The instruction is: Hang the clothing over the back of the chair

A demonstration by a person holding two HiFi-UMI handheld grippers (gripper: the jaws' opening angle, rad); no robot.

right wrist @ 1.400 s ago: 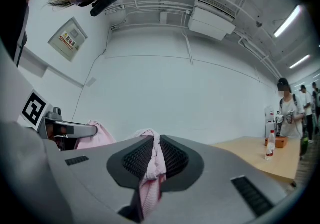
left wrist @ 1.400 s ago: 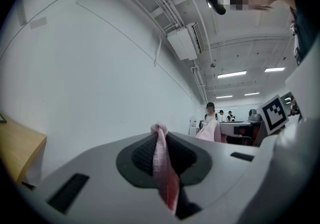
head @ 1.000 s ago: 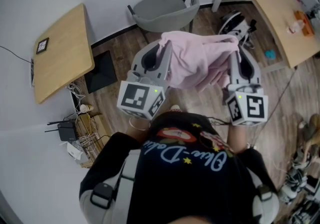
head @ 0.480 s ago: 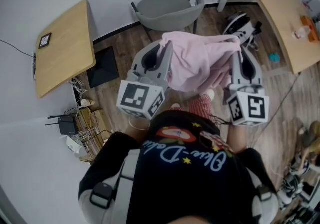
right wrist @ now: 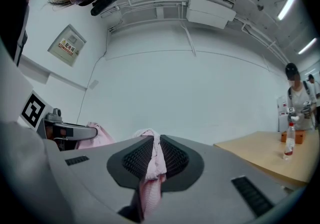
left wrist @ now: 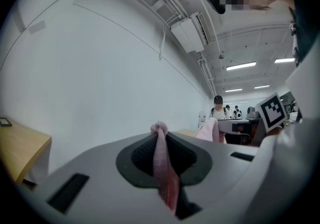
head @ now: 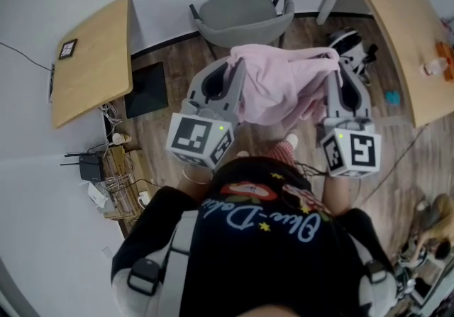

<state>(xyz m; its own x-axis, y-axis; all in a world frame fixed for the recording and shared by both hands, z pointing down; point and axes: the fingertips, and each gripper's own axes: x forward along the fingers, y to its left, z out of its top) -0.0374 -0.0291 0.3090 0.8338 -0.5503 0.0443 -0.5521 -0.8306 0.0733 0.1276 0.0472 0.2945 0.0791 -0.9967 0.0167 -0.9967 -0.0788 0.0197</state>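
Note:
A pink garment (head: 280,85) hangs stretched between my two grippers at chest height in the head view. My left gripper (head: 232,65) is shut on its left edge, and a fold of pink cloth (left wrist: 162,168) shows pinched between the pads. My right gripper (head: 333,66) is shut on the right edge, with pink cloth (right wrist: 152,165) bunched between its pads. Both point level toward a white wall. The grey chair (head: 237,16) stands on the floor beyond the garment, its back toward me and its seat partly hidden by the cloth.
A wooden table (head: 91,60) stands at the left, a longer wooden desk (head: 397,32) at the right with a bottle (right wrist: 288,141) on it. A black panel (head: 145,92), cables and a router (head: 92,167) lie on the floor at the left. People stand far off (left wrist: 218,107).
The chair, tables and floor have slid right and slightly down in the head view as I move. Both grippers keep their hold on the pink garment.

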